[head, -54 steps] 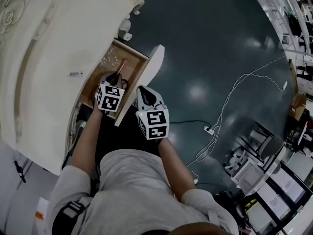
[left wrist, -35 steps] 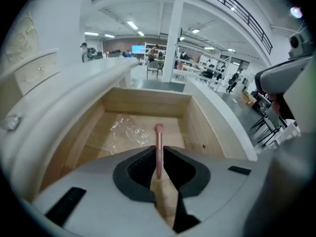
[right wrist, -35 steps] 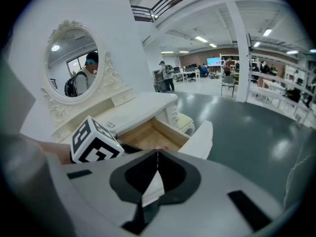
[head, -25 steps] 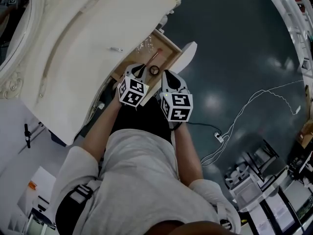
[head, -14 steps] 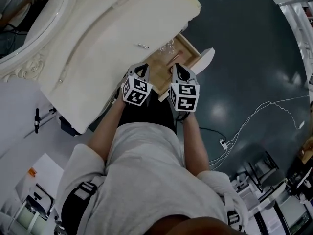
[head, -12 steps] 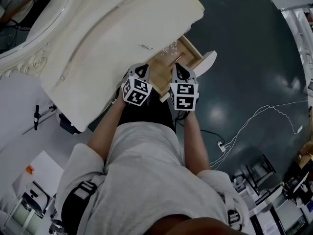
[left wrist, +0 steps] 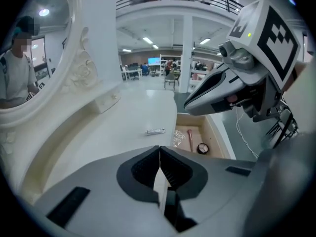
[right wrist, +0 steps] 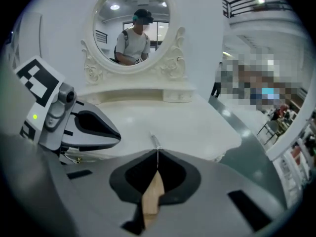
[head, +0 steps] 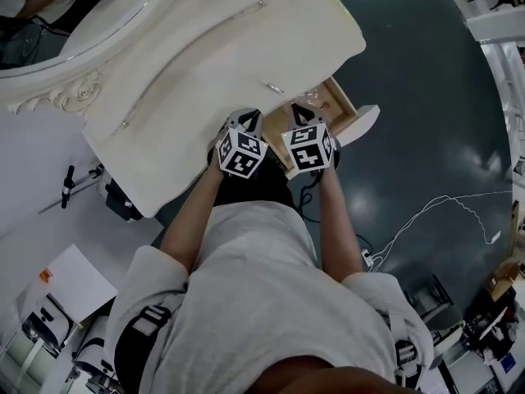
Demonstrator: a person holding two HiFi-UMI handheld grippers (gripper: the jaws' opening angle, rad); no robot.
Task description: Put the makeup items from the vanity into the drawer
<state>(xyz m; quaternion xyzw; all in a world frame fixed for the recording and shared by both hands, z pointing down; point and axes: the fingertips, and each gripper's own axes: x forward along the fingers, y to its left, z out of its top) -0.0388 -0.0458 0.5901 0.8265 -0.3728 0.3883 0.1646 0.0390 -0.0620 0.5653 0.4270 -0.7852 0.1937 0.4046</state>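
A small silver tube (head: 275,88) lies alone on the white vanity top (head: 205,72); it also shows as the tube (left wrist: 155,131) in the left gripper view and the tube (right wrist: 154,141) just past the right jaws. To the right, the wooden drawer (head: 343,97) stands open. It holds a pink brush (left wrist: 189,137), a round compact (left wrist: 201,148) and a clear crinkled wrapper (left wrist: 178,138). My left gripper (head: 249,118) and right gripper (head: 297,115) hover side by side at the vanity's front edge, both shut and empty.
An oval mirror (right wrist: 131,23) in an ornate white frame stands at the back of the vanity and reflects a person. The drawer's white front panel (head: 362,125) juts out over the dark floor. White cables (head: 426,212) trail on the floor to the right.
The left gripper has come up out of the drawer, where the brush now lies. Both grippers have drawn left toward the vanity top, and the right one has rolled.
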